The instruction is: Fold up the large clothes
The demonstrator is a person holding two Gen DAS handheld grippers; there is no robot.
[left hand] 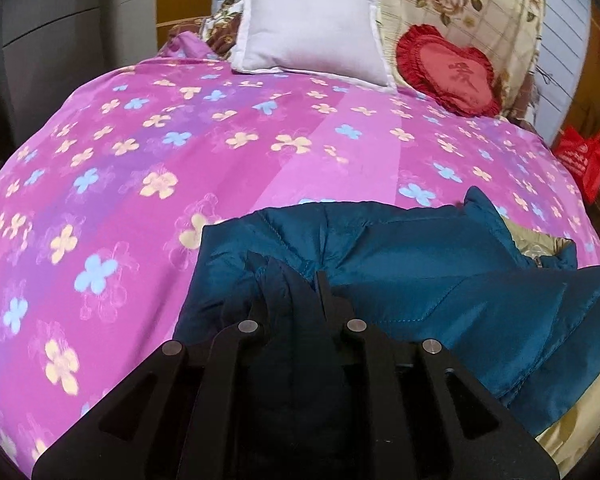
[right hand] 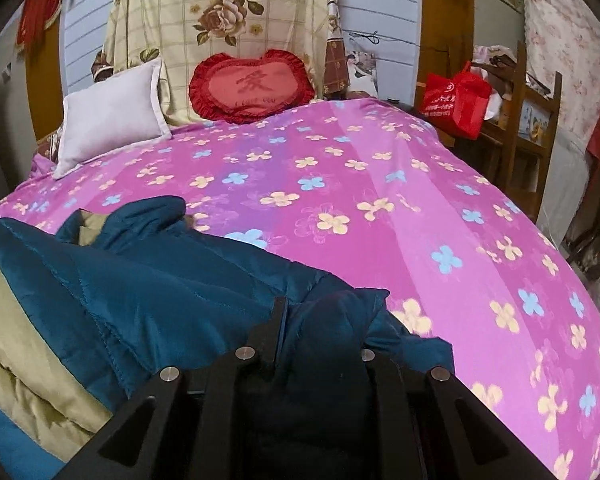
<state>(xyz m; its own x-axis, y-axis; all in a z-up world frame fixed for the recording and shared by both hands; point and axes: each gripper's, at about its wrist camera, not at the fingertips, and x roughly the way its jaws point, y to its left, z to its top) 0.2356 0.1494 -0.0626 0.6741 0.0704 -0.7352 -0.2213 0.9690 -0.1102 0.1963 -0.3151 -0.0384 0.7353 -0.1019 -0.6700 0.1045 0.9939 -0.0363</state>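
Two grippers pinching one blue jacket lying at near edge of bed.
Left view: left gripper clamping bunched jacket fabric; white pillow resting at far edge.
Right view: right gripper gripping jacket fold; red heart cushion leaning at far edge.

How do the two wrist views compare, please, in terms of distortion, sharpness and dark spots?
Left wrist view: strong fisheye bulge curves the pink bedspread; the teal jacket is fairly sharp, while the fabric in the left gripper falls into shadow. Right wrist view: same bulge and dark corners; the right gripper and its bunched fabric are underexposed; the heart cushion looks soft.
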